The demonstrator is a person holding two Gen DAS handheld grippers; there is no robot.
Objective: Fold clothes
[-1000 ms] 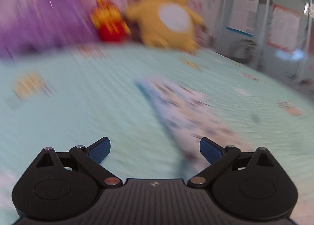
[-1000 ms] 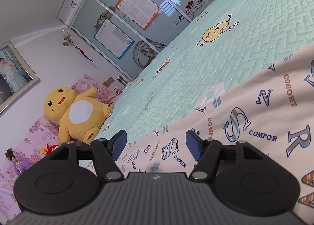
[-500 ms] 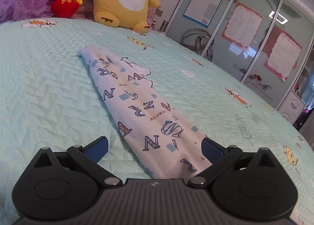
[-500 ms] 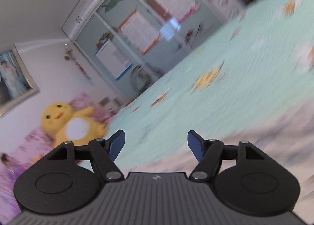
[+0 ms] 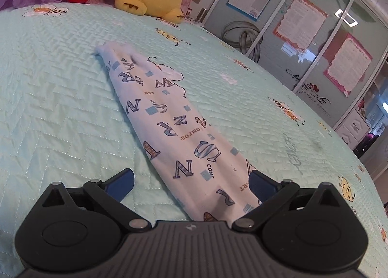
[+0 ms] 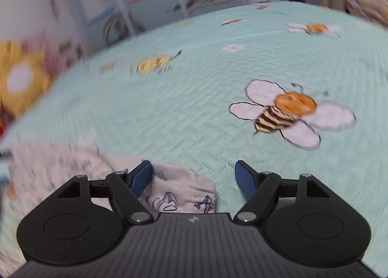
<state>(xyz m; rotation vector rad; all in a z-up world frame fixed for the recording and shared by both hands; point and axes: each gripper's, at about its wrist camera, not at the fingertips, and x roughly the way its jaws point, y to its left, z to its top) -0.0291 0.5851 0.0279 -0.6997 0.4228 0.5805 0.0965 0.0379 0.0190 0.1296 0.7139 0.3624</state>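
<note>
As printed leggings point(image 5: 169, 118) lie limp on bed point(image 5: 60, 79) | soft, light; pinch cuff at 11 o'clock | left gripper point(image 5: 191, 181), right gripper point(image 6: 194, 176) jaws wide, empty.

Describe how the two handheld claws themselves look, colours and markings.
The left claw and right claw look alike: black ribbed body with a small pale logo, two rounded black housings, angled black link arms on silver pins, and blue textured fingertips. No cables, hands or sleeves show.
</note>
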